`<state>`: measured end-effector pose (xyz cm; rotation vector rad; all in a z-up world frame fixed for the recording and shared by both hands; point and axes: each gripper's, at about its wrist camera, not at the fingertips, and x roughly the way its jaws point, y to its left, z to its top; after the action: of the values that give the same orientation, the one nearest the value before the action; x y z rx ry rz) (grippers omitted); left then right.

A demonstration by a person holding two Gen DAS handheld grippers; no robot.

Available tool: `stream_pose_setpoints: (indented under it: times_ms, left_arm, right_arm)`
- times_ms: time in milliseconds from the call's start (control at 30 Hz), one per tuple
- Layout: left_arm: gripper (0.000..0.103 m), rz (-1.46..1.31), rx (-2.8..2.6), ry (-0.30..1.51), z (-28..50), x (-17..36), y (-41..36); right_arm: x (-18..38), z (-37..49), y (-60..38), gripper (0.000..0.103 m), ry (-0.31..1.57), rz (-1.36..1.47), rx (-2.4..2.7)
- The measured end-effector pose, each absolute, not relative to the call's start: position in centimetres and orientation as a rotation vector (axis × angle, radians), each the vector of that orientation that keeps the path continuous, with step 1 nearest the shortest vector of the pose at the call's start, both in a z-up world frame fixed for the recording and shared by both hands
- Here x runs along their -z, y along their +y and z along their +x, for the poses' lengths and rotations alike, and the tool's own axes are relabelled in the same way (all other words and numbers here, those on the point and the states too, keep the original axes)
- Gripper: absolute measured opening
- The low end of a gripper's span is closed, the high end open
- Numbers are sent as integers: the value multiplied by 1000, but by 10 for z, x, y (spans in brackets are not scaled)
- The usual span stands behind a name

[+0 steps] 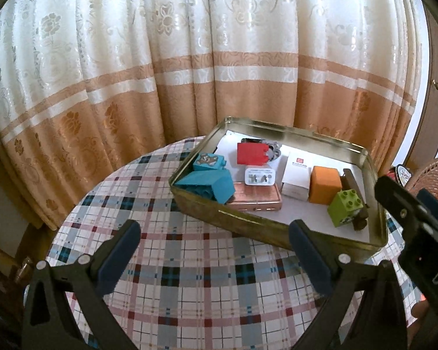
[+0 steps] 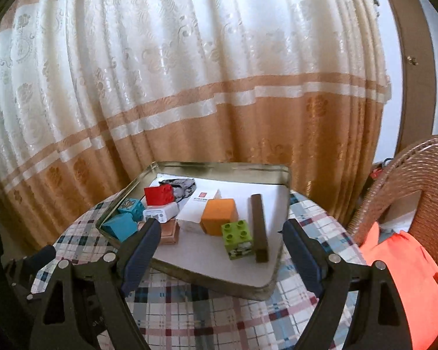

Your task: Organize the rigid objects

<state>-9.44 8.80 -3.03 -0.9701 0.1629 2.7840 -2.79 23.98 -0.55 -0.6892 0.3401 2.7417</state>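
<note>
both grippers, left (image 1: 216,255) & right (image 2: 222,250): jaws wide apart, holding nothing

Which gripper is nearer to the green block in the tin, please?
Right. The right gripper, open, faces the green block just past its fingertips; the left gripper, also open, sits left of it, with the block off to its right.

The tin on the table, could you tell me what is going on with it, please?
A person holds two grippers, left and right, both open and empty, short of the tin on the checked tablecloth. The tin already holds the red, blue, orange and green blocks, a white box and a brown bar. Nothing is being gripped.
</note>
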Motion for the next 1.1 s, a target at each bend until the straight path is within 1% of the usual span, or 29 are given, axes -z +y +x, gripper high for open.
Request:
stream_pose_setpoints:
  times_ms: [233,400,567,700,800,833,867,900,1000,1100]
  left_arm:
    - [103,-930,-2774,133,-83,24,87]
    - [103,-892,-2788,160,-80,22,88]
    - [103,-916,-2779,165,-83,25,88]
    - [103,-951,-2779,184,-90,30,90]
    - [103,-975,-2780,197,-95,35,89]
    - [103,-985,-2778,193,-97,37,89]
    - [103,-992,-2775,184,-98,38,89]
    - [103,-1000,-2770,169,-100,39,89]
    - [103,-1018,-2754,161,-104,42,93]
    - [103,-1000,-2750,172,-101,41,97]
  right_arm:
    - [-2,-5,233,87,306,-607,-2742]
    - [-3,0,230,87,282,-575,-2745]
    - [0,-6,232,87,265,-614,-2741]
    - [4,-8,245,87,291,-630,-2734]
    - [3,-15,254,87,238,-634,-2736]
    - [3,-18,256,85,210,-643,-2738]
    - [3,-22,259,77,191,-660,-2736]
    - [4,-26,264,71,190,-691,-2731]
    - [10,-34,273,70,245,-771,-2718]
    - [16,-29,278,70,301,-773,-2704]
